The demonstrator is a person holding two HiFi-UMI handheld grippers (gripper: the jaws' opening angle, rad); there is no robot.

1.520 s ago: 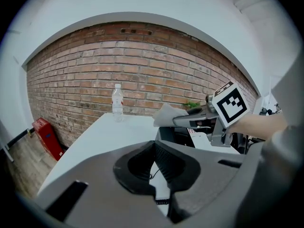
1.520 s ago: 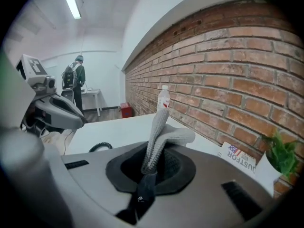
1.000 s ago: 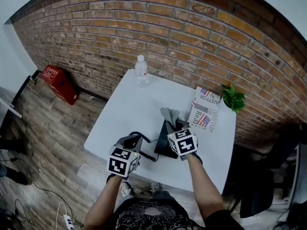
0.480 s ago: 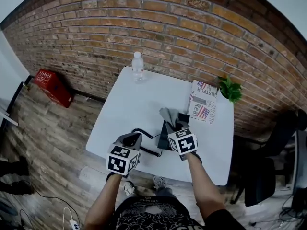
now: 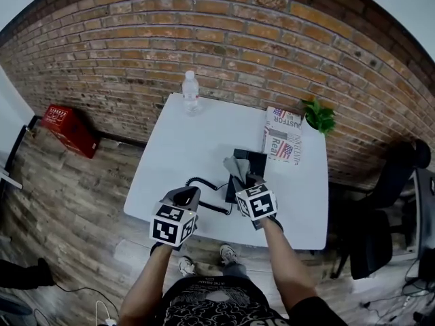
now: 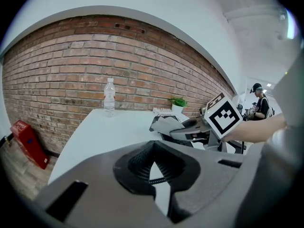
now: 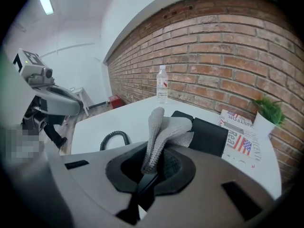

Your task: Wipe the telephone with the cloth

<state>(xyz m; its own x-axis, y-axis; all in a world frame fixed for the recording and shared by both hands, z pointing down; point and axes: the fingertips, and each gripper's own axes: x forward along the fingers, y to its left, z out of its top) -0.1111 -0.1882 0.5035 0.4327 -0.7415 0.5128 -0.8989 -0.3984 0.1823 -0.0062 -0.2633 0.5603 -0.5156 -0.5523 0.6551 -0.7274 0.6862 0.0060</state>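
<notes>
Grey knit cloth (image 7: 159, 132) pinched in R claw (image 7: 150, 169), by black telephone (image 7: 206, 134).

A printed paper (image 5: 281, 136) lay just beyond the telephone (image 5: 253, 160), to its right. The paper carried the heading "JUSTFOR" in large capitals, and the word "Real" stood next to stars-and-stripes flag pictures. Its smaller print was too fine to read. The water bottle (image 5: 190, 92), well to the left of the telephone, wore a red label that could not be read.
</notes>
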